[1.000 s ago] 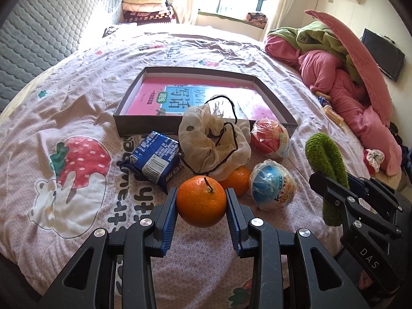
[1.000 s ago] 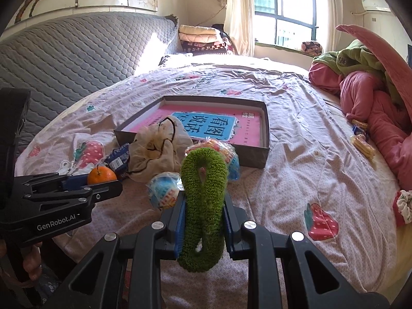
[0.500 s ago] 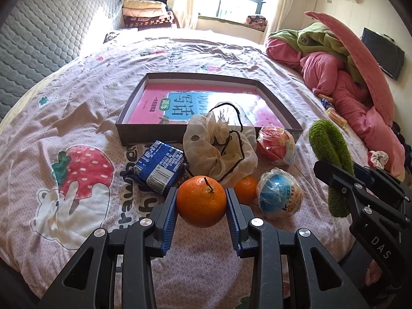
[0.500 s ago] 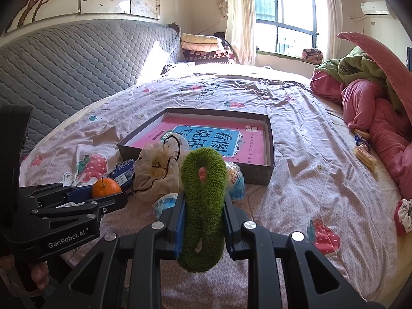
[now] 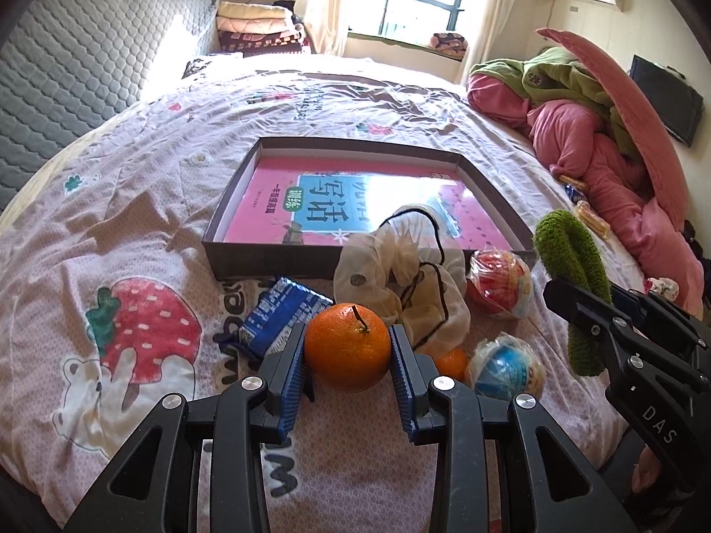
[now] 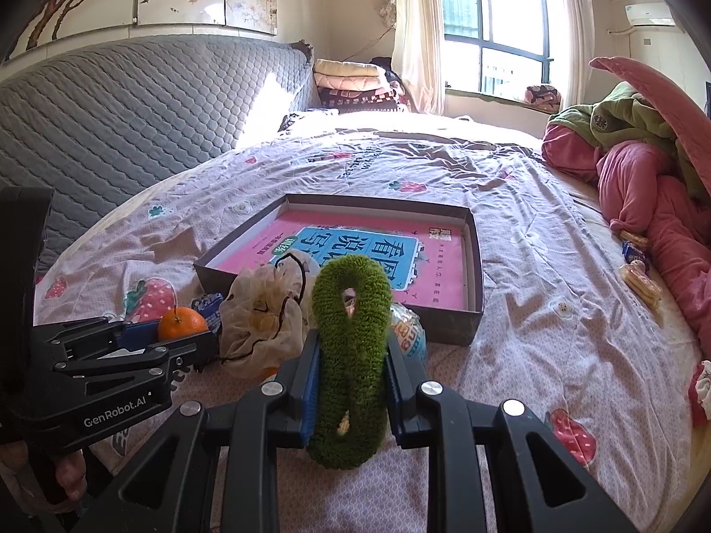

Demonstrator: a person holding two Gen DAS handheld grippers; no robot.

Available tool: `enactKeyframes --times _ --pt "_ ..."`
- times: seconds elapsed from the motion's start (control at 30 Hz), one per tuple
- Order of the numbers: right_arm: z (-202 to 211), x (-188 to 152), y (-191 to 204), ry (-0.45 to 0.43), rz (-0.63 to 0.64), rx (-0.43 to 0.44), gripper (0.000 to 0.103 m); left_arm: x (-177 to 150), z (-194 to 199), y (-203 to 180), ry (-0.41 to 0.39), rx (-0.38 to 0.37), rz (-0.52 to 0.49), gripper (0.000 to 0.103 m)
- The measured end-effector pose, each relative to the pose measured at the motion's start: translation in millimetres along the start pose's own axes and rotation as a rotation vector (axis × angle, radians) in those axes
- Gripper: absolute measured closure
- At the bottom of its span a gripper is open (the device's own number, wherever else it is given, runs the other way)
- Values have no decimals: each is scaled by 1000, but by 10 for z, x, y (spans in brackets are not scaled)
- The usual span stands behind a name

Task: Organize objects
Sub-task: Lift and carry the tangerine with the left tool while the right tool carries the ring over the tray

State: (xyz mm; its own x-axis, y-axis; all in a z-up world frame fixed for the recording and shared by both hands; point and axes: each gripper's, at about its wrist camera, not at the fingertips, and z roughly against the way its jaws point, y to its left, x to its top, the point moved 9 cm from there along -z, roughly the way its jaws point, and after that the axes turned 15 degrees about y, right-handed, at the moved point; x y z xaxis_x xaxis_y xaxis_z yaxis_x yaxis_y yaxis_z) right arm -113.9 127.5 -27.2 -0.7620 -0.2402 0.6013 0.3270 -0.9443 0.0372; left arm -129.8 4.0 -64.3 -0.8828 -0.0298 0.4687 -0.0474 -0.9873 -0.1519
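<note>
My left gripper (image 5: pixel 347 355) is shut on an orange (image 5: pixel 347 345), held above the bedspread; the same orange (image 6: pixel 182 323) shows at the left of the right wrist view. My right gripper (image 6: pixel 351 368) is shut on a fuzzy green scrunchie (image 6: pixel 351 355), seen also in the left wrist view as a green scrunchie (image 5: pixel 571 266) at the right. Ahead lies a shallow dark box (image 5: pixel 235 262) with a pink book (image 5: pixel 364 204) inside. In front of it sit a blue packet (image 5: pixel 277 315), a cream mesh bag (image 5: pixel 409 284), a red wrapped ball (image 5: pixel 502 284), a blue wrapped ball (image 5: pixel 506 368) and a second orange (image 5: pixel 451 362).
A pink and green heap of bedding (image 5: pixel 600 133) fills the right side of the bed. A grey quilted headboard (image 6: pixel 111 111) stands at the left. Small snack packets (image 6: pixel 640 275) lie near the heap. A hand (image 6: pixel 66 479) holds the left gripper.
Both grippers have drawn back slightly from the box and the objects, which look a little farther away. The orange and the scrunchie stay gripped.
</note>
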Motion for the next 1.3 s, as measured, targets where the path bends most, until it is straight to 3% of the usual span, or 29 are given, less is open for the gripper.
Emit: enactKeyframes --times 1.3 --pt "-389 626 -148 -25 13 -4 77 732 -283 238 -39 1 48 67"
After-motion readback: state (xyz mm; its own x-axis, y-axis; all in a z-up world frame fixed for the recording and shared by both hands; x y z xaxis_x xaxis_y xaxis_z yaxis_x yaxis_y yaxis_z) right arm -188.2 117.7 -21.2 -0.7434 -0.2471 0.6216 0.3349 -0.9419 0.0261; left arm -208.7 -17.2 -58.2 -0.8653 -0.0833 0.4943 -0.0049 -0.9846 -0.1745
